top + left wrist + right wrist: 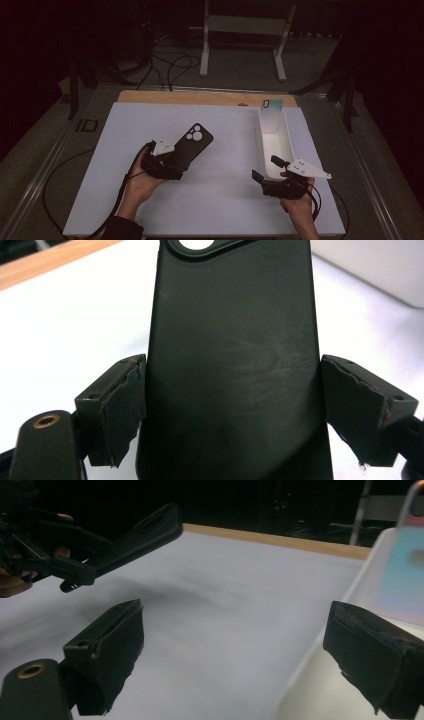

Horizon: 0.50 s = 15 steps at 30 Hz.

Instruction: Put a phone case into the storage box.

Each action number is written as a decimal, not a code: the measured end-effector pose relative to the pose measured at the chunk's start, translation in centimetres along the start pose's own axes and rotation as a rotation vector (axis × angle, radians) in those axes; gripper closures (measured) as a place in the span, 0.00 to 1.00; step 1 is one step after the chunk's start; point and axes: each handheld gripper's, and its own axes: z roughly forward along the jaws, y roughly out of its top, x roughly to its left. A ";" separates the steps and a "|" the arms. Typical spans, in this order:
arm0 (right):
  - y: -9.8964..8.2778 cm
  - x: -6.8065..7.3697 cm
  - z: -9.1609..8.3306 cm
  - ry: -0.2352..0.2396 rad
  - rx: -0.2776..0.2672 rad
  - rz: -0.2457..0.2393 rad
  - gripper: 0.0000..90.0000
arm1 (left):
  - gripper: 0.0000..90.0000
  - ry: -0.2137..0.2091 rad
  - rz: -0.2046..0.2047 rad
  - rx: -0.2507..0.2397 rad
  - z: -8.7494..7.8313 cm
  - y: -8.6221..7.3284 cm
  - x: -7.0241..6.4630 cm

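A black phone case point(192, 145) with a round camera cutout is held off the white board, pointing up and right. My left gripper point(172, 162) is shut on its lower end. In the left gripper view the case point(230, 340) stands between both pads point(120, 405), which press its long edges. The right gripper view shows that case point(145, 535) raised above the board at upper left. My right gripper point(265, 169) stands open and holds nothing, at the near end of a white tray point(287, 145). A pale iridescent phone case point(271, 114) leans upright at the tray's far end.
The white board point(225, 200) covers most of the wooden table point(200, 97). Black cables point(170, 65) and a white stand point(245, 30) lie on the dark floor behind. The tray's rim point(320, 670) runs close by my right gripper's point(235, 655) right jaw.
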 end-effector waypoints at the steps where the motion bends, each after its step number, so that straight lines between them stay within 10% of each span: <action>1: 0.2 0.1 0.1 0.004 0.003 0.000 0.10 | 0.17 0.000 0.000 0.000 0.0 0.0 0.0; 15: 1.9 1.8 3.6 0.121 0.063 0.065 0.11 | 0.17 -0.074 0.073 -0.030 -0.2 0.8 -2.8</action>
